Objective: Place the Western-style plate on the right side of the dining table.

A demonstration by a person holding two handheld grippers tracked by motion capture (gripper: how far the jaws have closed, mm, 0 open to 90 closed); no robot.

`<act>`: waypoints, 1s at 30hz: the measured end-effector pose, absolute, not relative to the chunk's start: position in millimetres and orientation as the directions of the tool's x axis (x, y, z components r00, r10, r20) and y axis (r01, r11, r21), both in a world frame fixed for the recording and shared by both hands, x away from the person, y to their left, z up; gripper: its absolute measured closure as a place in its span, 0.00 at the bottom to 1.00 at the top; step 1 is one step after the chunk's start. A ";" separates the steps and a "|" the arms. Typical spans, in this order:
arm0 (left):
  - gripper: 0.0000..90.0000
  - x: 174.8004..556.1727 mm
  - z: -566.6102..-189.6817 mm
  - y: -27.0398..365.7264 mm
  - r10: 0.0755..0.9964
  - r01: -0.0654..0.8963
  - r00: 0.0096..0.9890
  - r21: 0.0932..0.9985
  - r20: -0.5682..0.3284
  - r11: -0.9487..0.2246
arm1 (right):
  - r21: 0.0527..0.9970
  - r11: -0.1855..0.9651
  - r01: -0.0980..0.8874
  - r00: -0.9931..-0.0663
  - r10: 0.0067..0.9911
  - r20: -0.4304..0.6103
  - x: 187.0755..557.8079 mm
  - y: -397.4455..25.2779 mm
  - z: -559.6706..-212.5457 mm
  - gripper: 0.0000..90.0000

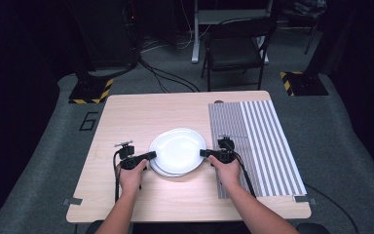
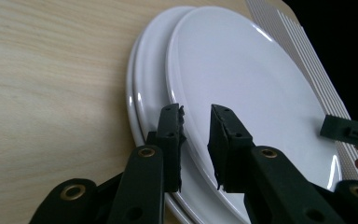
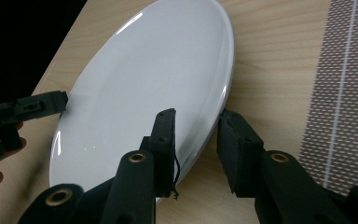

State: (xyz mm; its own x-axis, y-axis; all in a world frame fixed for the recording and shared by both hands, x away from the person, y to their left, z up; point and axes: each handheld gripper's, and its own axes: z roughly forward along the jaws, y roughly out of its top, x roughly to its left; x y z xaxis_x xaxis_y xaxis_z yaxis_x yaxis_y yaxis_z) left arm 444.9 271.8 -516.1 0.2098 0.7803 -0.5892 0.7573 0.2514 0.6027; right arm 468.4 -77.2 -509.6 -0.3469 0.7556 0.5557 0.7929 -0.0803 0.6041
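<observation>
A stack of white plates (image 1: 177, 148) lies in the middle of the wooden table. In the left gripper view, three rims show, with the top plate (image 2: 247, 79) shifted to the right of the two below. My left gripper (image 1: 150, 155) (image 2: 198, 112) is at the stack's left edge, open, its jaws on either side of the top plate's rim. Across the stack, my right gripper (image 1: 203, 153) (image 3: 196, 116) is open at the right edge, and the plate's (image 3: 154, 79) rim runs between its jaws. Each gripper view shows the other gripper's jaw at the far side.
A grey-and-white striped placemat (image 1: 263, 141) (image 3: 349, 93) covers the right part of the table (image 1: 136, 112), just right of the plates. Bare wood lies left of and in front of the stack. A black chair (image 1: 236, 48) stands beyond the table's far edge.
</observation>
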 end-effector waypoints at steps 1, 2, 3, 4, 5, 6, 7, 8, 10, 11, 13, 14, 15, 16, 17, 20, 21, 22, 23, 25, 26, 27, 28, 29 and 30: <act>0.81 444.9 -516.6 269.9 0.778 0.759 0.211 0.601 -0.591 0.250 | 0.605 -0.084 0.792 -0.346 0.754 0.558 468.7 -78.9 -509.3 0.75; 0.81 444.9 -516.6 269.9 0.778 0.759 0.211 0.601 -0.591 0.250 | 0.605 -0.084 0.792 -0.346 0.754 0.558 468.7 -78.9 -509.3 0.75; 0.81 445.5 -517.6 267.3 0.769 0.762 0.216 0.596 -0.602 0.252 | 0.607 -0.096 0.789 -0.338 0.757 0.559 468.7 -82.6 -508.7 0.75; 0.81 445.5 -517.6 267.3 0.769 0.762 0.216 0.596 -0.602 0.252 | 0.609 -0.105 0.786 -0.335 0.756 0.562 468.8 -84.3 -508.6 0.75; 0.81 445.5 -518.3 265.8 0.767 0.762 0.217 0.596 -0.604 0.254 | 0.609 -0.105 0.786 -0.335 0.756 0.562 468.8 -84.3 -508.6 0.75; 0.81 445.3 -518.4 264.8 0.762 0.767 0.215 0.589 -0.610 0.255 | 0.611 -0.111 0.784 -0.335 0.753 0.566 468.7 -86.4 -507.9 0.75; 0.81 445.4 -518.8 264.1 0.761 0.766 0.217 0.590 -0.611 0.255 | 0.618 -0.107 0.779 -0.339 0.756 0.559 468.5 -88.4 -506.5 0.75; 0.80 445.6 -519.2 262.9 0.759 0.764 0.218 0.591 -0.614 0.259 | 0.618 -0.108 0.778 -0.338 0.758 0.558 468.4 -88.8 -506.0 0.75; 0.80 445.4 -519.4 262.1 0.757 0.765 0.214 0.587 -0.618 0.263 | 0.620 -0.108 0.777 -0.341 0.755 0.560 468.5 -89.4 -505.9 0.75; 0.78 445.0 -519.9 260.1 0.749 0.772 0.206 0.575 -0.630 0.272 | 0.627 -0.108 0.772 -0.345 0.757 0.555 468.1 -90.4 -506.2 0.73; 0.77 444.7 -521.0 259.4 0.752 0.778 0.208 0.571 -0.626 0.260 | 0.624 -0.109 0.774 -0.339 0.761 0.553 466.4 -90.8 -504.8 0.71; 0.77 443.1 -521.8 257.8 0.750 0.773 0.203 0.573 -0.630 0.272 | 0.624 -0.109 0.774 -0.339 0.761 0.553 466.4 -90.8 -504.8 0.71; 0.77 441.1 -521.5 254.0 0.754 0.776 0.198 0.571 -0.626 0.270 | 0.627 -0.110 0.771 -0.337 0.765 0.548 461.8 -92.2 -502.5 0.70; 0.76 441.1 -521.5 254.0 0.754 0.776 0.198 0.571 -0.626 0.270 | 0.627 -0.110 0.771 -0.337 0.765 0.548 461.8 -92.2 -502.5 0.70; 0.76 441.3 -520.8 251.7 0.751 0.783 0.190 0.559 -0.632 0.272 | 0.624 -0.114 0.773 -0.335 0.762 0.554 456.1 -93.1 -503.2 0.70; 0.75 442.0 -520.9 253.1 0.739 0.793 0.182 0.541 -0.649 0.280 | 0.609 -0.114 0.785 -0.329 0.756 0.566 451.6 -94.0 -504.3 0.69; 0.75 442.0 -521.0 253.2 0.733 0.797 0.171 0.530 -0.658 0.290 | 0.599 -0.133 0.789 -0.318 0.747 0.584 447.3 -95.7 -505.2 0.69; 0.74 442.1 -520.9 253.0 0.732 0.797 0.168 0.528 -0.661 0.294 | 0.593 -0.139 0.793 -0.313 0.742 0.593 445.6 -96.1 -505.7 0.69; 0.74 441.3 -521.2 251.6 0.738 0.791 0.163 0.534 -0.655 0.299 | 0.589 -0.142 0.796 -0.311 0.739 0.598 443.5 -96.5 -506.9 0.68; 0.74 440.9 -521.7 250.8 0.732 0.790 0.163 0.532 -0.662 0.306 | 0.583 -0.146 0.799 -0.308 0.734 0.605 441.4 -96.2 -508.0 0.68; 0.74 440.5 -522.9 250.4 0.730 0.786 0.170 0.538 -0.662 0.304 | 0.579 -0.144 0.802 -0.309 0.730 0.609 439.3 -96.0 -508.9 0.68; 0.75 439.5 -523.9 248.6 0.727 0.779 0.172 0.543 -0.665 0.312 | 0.577 -0.137 0.805 -0.314 0.727 0.610 435.4 -93.6 -509.2 0.68; 0.75 439.5 -523.9 248.6 0.727 0.779 0.172 0.543 -0.665 0.312 | 0.577 -0.137 0.805 -0.314 0.727 0.610 435.4 -93.6 -509.2 0.68; 0.75 439.5 -524.8 248.3 0.728 0.775 0.182 0.552 -0.661 0.308 | 0.580 -0.135 0.803 -0.318 0.728 0.608 434.2 -91.9 -509.3 0.68; 0.75 439.1 -525.0 248.2 0.725 0.779 0.187 0.550 -0.663 0.301 | 0.577 -0.135 0.806 -0.319 0.722 0.614 432.7 -88.8 -509.7 0.69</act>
